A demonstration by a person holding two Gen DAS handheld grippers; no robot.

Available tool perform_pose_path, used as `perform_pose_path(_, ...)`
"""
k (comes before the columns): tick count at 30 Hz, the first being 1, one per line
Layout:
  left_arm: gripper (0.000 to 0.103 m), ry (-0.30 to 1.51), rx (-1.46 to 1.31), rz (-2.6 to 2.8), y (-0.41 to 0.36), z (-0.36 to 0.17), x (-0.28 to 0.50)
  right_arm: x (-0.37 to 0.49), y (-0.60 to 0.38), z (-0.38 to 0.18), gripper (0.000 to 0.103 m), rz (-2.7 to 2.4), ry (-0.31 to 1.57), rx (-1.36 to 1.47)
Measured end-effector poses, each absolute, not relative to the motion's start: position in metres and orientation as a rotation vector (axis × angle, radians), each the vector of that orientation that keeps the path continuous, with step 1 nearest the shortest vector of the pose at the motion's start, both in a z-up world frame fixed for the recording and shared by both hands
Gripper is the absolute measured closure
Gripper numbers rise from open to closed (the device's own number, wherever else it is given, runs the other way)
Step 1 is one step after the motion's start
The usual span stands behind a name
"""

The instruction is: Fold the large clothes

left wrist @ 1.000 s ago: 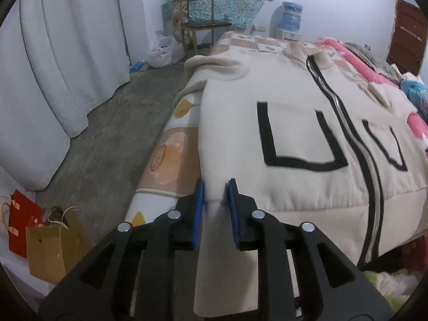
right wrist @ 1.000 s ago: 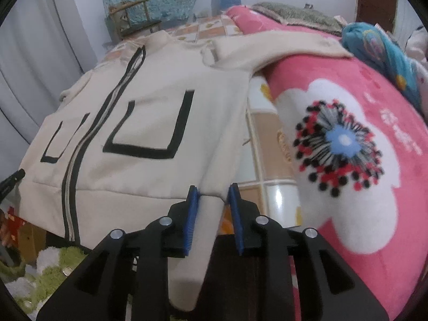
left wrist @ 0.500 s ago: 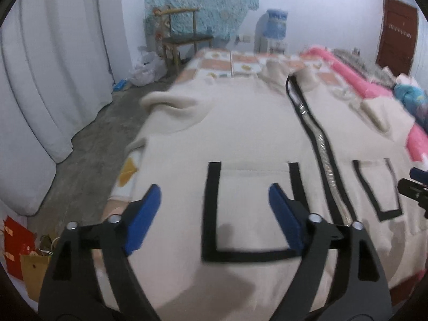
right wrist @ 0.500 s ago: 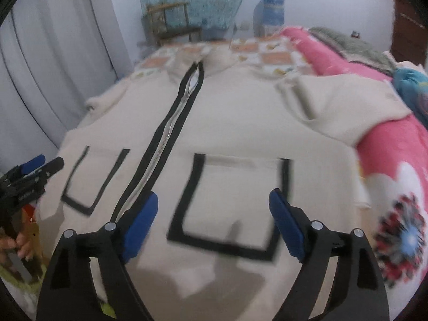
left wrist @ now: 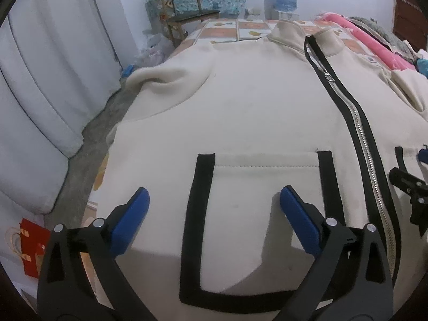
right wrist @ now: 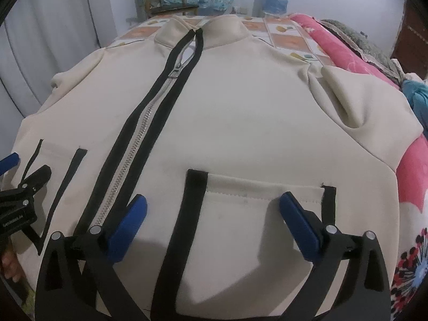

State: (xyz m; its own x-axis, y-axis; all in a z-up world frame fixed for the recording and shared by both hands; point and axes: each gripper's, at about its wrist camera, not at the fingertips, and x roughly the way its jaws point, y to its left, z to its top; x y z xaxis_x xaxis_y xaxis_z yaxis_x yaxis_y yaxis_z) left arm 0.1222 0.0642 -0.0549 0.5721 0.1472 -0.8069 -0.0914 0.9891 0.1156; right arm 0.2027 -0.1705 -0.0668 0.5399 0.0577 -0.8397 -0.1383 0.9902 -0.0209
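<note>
The cream jacket lies flat, zipped, front-up on the bed, thick, soft and floppy-looking, both the left gripper and right gripper spread wide over its pockets, so I'd pinch a sleeve or hem edge.

jacket: cream cloth, thick and matt, smooth fleece-like face; black woven trim around the pockets and beside the zipper, whose teeth are shiny silver metal. left hand-held gripper: matt black plastic frame, blue pads with a dull rubbery look, small bright metal pins. right hand-held gripper: same matt black plastic and blue pads. bed sheet: printed cloth, flat finish. pink blanket: soft plush cloth. curtain: pale matt cloth. chair: rough bare wood. floor: rough grey concrete.
</note>
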Motion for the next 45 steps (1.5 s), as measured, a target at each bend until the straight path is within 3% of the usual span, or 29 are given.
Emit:
perform_pose_path(7,0.007,1.001,-0.051,0.099,0.078,-0.058,0.128,0.203,-0.173,-0.068,0.007,0.11,1.003,-0.068)
perform_pose_path(21,0.007,1.002,-0.024,0.059,0.081,-0.053,0.127,0.198,-0.176,-0.068,0.006,0.154,0.966,-0.087)
perform_pose_path(29,0.008,0.811,-0.098,0.144,0.151,0.01,0.12,0.198,-0.176,-0.068,0.006,0.156,0.967,-0.089)
perform_pose_path(32,0.011,0.798,-0.223,0.179,0.198,0.019,0.13,0.2,-0.175,-0.068,0.006,0.155,0.981,-0.092)
perform_pose_path(37,0.032,0.848,-0.579,0.179,0.291,-0.006,0.16,0.203,-0.172,-0.063,0.006,0.154,1.011,-0.089)
perform_pose_path(45,0.033,1.024,-1.234,0.048,0.373,-0.122,0.185,0.201,-0.139,-0.039,0.006,0.237,0.973,-0.132)
